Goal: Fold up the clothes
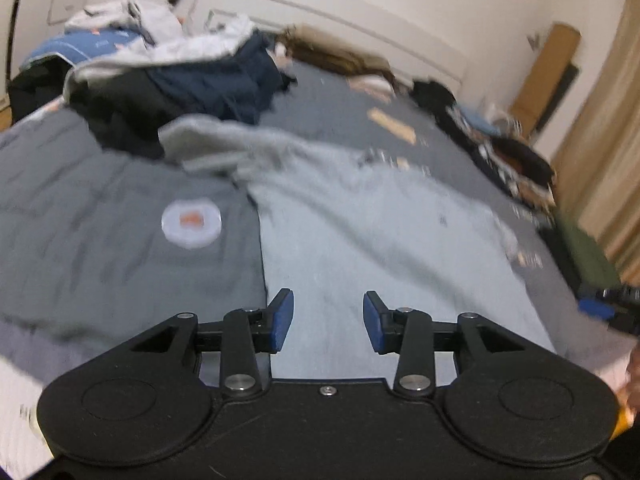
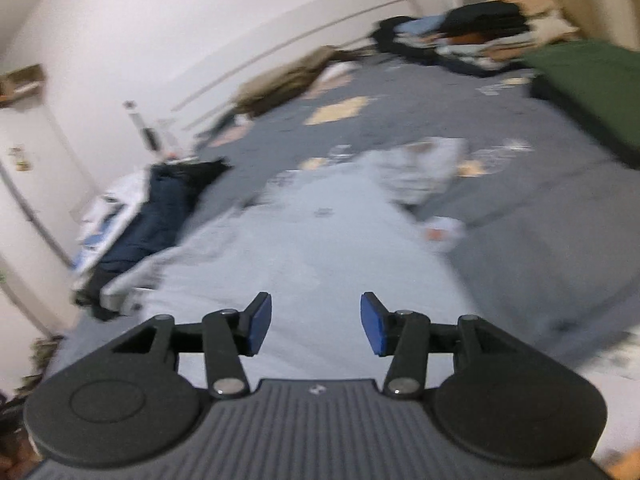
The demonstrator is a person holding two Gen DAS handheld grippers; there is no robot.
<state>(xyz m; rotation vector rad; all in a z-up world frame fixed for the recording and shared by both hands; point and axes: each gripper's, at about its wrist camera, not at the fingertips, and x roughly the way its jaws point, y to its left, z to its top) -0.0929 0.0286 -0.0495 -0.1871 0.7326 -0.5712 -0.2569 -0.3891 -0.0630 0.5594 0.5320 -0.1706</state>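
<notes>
A light grey garment [image 1: 360,232] lies spread on the grey bedspread [image 1: 100,200], its long axis running from the near edge of the bed toward the far wall. Its near hem sits under both grippers, and what looks like a sleeve [image 1: 200,136] trails off to the far left toward a heap of dark and pale clothes [image 1: 192,80]. Motion blur hides finer detail, so I cannot tell front from back.

The left gripper [image 1: 328,322] hovers above the garment's near left edge, released, with 2 blue pads apart and nothing between them. The right gripper [image 2: 316,322] hangs over the near middle of the same cloth [image 2: 304,248], likewise spread wide and empty.

Laid flat and lengthwise, the garment gives both tools a reachable hem, which suits either a fold about to be made or a smoothing pass. Another stack of clothes [image 2: 460,32] sits at the far right, beside a green item [image 2: 592,84].
</notes>
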